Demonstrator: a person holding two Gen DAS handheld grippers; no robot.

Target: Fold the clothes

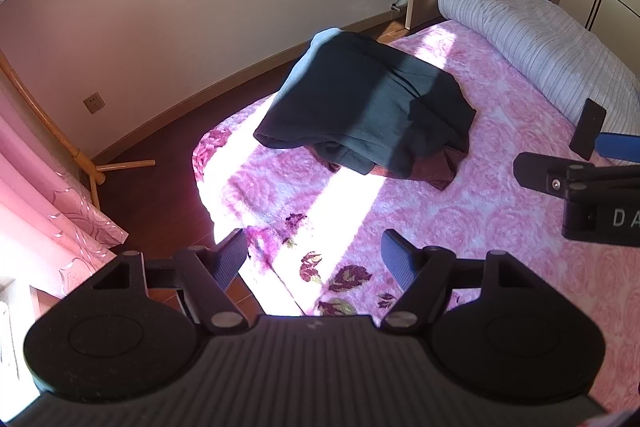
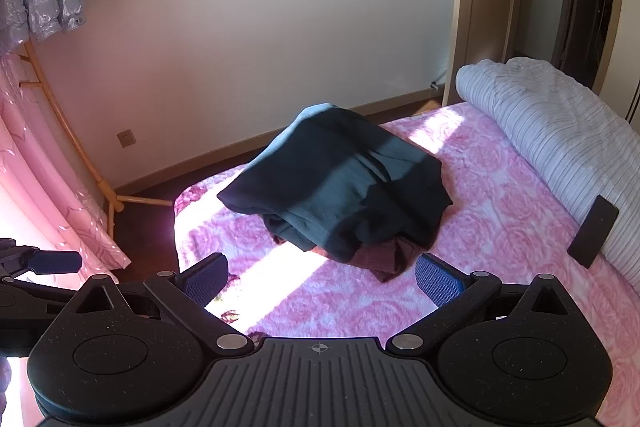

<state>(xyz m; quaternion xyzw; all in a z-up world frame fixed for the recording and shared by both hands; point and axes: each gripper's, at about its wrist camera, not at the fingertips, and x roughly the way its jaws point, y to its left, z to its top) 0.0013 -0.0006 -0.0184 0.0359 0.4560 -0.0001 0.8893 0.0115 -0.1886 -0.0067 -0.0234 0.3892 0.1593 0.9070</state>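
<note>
The pile of clothes (image 2: pixel 340 183) lies straight ahead of the right gripper (image 2: pixel 320 279), nearer than the left gripper (image 1: pixel 314 259); both are wide and hold nothing.

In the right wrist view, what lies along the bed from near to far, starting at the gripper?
Right gripper, jaws open → maroon garment → dark green garment heaped over it → far edge of the pink bedspread.
</note>
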